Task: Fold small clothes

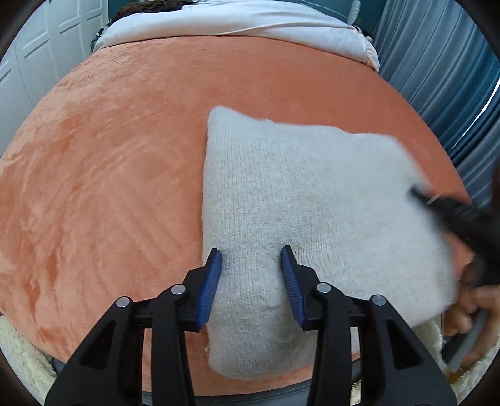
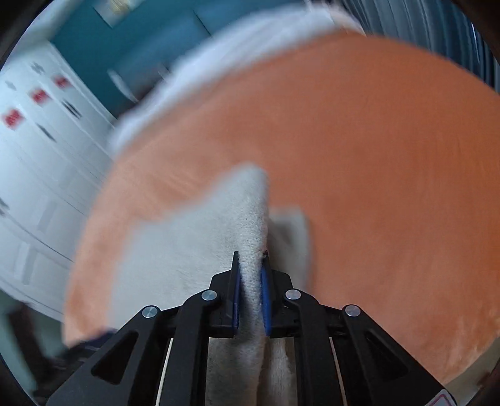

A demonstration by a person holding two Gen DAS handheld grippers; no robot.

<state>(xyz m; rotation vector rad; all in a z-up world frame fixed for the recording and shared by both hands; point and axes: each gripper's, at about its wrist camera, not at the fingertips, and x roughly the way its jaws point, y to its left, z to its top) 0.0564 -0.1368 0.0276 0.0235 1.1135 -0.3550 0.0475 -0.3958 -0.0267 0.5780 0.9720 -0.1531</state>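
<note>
A fuzzy cream knit garment [image 1: 312, 212] lies folded into a rough rectangle on the orange plush blanket [image 1: 109, 162]. My left gripper [image 1: 251, 259] is open, its blue pads either side of the garment's near left part, just above it. My right gripper [image 2: 250, 265] is shut on a raised fold of the same cream garment [image 2: 253, 225] and lifts its edge; that view is motion-blurred. The right gripper also shows as a dark blurred shape at the garment's right edge in the left wrist view [image 1: 453, 212].
A white duvet [image 1: 250, 22] lies across the far end of the bed. Blue curtains [image 1: 453, 78] hang on the right, white wardrobe doors [image 1: 37, 62] on the left. A cream fleece [image 1: 18, 349] lies at the bed's near edge.
</note>
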